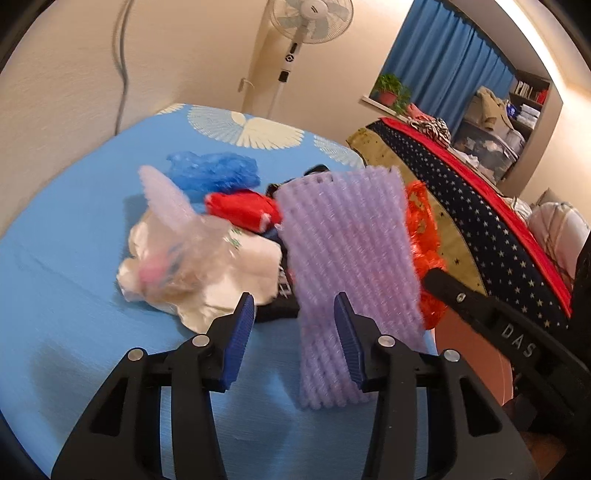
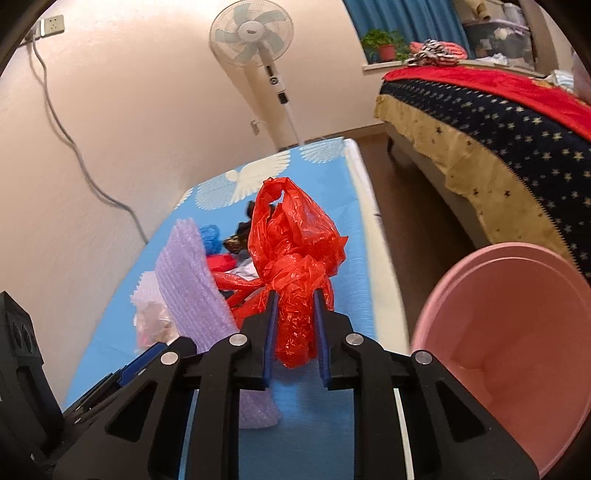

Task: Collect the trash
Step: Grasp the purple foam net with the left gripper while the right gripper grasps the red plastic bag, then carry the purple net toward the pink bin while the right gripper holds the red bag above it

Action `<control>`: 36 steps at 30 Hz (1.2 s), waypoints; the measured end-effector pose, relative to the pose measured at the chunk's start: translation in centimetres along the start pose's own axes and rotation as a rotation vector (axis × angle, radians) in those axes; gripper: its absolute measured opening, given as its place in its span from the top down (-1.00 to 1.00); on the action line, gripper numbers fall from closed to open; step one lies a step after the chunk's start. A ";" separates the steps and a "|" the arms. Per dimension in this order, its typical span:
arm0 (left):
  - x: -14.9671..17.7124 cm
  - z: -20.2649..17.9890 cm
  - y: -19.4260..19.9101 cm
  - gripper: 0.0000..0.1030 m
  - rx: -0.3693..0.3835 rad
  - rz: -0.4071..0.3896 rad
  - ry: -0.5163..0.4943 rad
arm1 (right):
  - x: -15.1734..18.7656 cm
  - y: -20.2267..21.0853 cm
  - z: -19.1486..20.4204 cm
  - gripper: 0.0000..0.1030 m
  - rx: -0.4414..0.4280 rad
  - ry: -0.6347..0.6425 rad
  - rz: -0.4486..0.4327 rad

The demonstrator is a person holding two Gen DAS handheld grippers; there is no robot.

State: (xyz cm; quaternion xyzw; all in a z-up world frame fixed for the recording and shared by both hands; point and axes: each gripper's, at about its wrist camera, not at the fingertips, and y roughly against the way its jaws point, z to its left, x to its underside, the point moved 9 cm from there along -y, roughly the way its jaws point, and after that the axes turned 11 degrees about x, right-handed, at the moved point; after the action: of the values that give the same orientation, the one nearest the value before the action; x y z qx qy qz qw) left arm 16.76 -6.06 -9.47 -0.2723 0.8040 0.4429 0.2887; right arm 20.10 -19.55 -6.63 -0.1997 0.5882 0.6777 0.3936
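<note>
Blue patterned cloth covers the bench (image 1: 74,236), with a standing fan (image 1: 310,22) and a starry bedspread (image 1: 491,206) behind it.

From the left wrist, the left gripper (image 1: 295,314) stands with its fingers parted. A purple foam net (image 1: 351,251) hangs in front of the right-hand finger, past the gap rather than inside it; blur hides whether that finger touches it, but nothing is pinched. Beyond the left-hand finger lies a heap of trash: a white bag (image 1: 251,266) under a clear crumpled wrapper (image 1: 184,254), a red packet (image 1: 240,208) and a blue plastic bag (image 1: 214,170) further off. To the right, the other gripper's black arm crosses in front of a red plastic bag (image 1: 424,236).

From the right wrist, the right gripper (image 2: 295,306) has its fingers clenched on the red plastic bag, which bunches between the blue pads and billows above them. A pink bucket (image 2: 517,350) sits just right of the fingers, off the bench edge.

The judged risks: the thin film may slip out on the way to the bucket since only a fold is held, and its loose tail may drag neighbouring trash. The foam net, ungripped, may topple or be knocked aside by either gripper.
</note>
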 end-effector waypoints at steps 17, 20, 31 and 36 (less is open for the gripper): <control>5.0 -4.2 -2.5 0.61 0.096 0.211 -0.092 | -0.3 2.4 -4.5 0.64 0.104 -0.024 -0.038; 5.3 -4.3 -2.4 0.74 0.089 0.222 -0.108 | -0.4 2.8 -5.0 0.64 0.110 -0.029 -0.041; 2.5 -4.6 1.5 0.79 0.064 0.085 -0.142 | -1.1 6.5 -6.5 0.64 0.153 -0.014 -0.101; 1.6 -5.5 3.3 0.80 0.064 0.028 -0.159 | -1.0 8.6 -7.4 0.64 0.187 -0.005 -0.131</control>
State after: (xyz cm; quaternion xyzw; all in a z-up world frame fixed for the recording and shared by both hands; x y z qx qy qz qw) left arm 12.14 -9.58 -6.32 -0.2156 0.7961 0.4411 0.3538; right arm 12.66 -26.86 -2.10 -0.1984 0.6334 0.5931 0.4557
